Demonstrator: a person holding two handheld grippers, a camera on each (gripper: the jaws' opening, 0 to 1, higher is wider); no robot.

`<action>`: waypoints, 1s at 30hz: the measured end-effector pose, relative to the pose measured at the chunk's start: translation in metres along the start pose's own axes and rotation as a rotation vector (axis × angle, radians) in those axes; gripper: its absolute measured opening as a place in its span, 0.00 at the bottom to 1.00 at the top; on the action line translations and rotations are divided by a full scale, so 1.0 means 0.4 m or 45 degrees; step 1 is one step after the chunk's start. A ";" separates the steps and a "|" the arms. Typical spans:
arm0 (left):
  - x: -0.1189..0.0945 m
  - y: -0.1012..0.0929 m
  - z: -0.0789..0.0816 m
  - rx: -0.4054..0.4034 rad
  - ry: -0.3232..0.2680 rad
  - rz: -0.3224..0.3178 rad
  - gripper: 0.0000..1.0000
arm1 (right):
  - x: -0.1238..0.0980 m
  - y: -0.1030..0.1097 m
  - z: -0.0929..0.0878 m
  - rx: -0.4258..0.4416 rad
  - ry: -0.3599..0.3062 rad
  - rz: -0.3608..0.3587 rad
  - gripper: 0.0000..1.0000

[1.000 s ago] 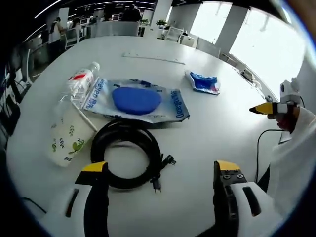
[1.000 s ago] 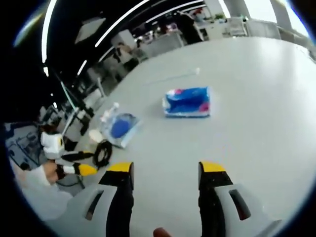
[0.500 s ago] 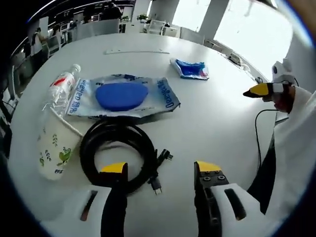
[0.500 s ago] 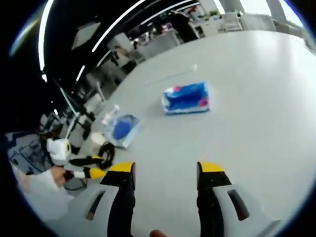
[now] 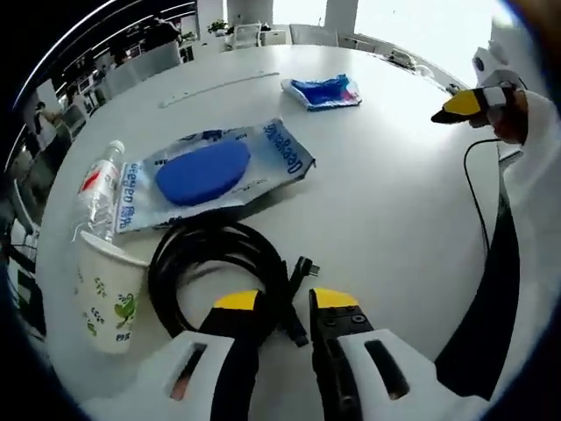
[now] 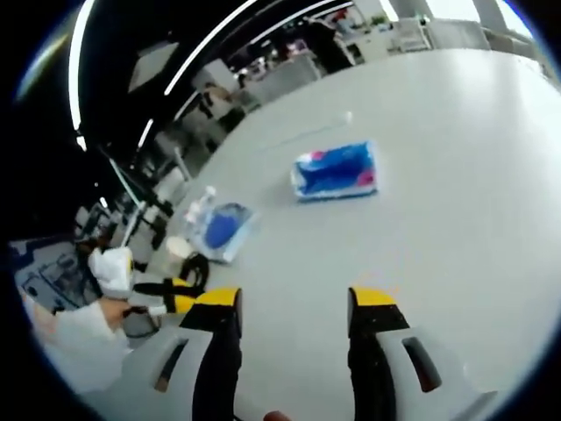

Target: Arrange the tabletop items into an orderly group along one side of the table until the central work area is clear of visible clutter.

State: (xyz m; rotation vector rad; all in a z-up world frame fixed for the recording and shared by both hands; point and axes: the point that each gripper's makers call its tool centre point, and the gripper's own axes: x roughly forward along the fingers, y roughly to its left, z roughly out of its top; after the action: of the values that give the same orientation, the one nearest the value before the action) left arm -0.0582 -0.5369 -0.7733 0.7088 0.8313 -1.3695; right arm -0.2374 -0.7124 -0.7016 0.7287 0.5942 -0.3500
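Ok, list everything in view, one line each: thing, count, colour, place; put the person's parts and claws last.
Table: one, white, under everything.
Coiled cable: one, black, just ahead of the left claw.
Paper cup: one, white with green print, left of the coil.
Water bottle: one, clear, lying beyond the cup.
Plastic bag with blue pad: one, beyond the coil.
Tissue pack: one, blue, farther out, apart.
Sleeve: one, white, right edge.
Left claw: jaws close together around the cable's plug end.
Right claw: open, over bare table.
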 end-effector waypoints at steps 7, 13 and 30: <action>-0.002 0.002 -0.005 0.095 0.052 0.026 0.12 | 0.001 0.007 -0.006 0.033 0.006 0.029 0.42; -0.010 -0.005 -0.009 0.057 0.041 0.005 0.10 | 0.000 0.008 -0.005 0.041 0.010 0.033 0.41; -0.150 -0.050 0.162 -0.120 -0.368 -0.099 0.08 | 0.019 0.076 -0.028 0.187 0.102 0.147 0.41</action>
State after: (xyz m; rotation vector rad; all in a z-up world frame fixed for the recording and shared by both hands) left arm -0.0727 -0.5603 -0.6871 0.3970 0.6928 -1.4515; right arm -0.2206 -0.6839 -0.6973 0.9177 0.6030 -0.2601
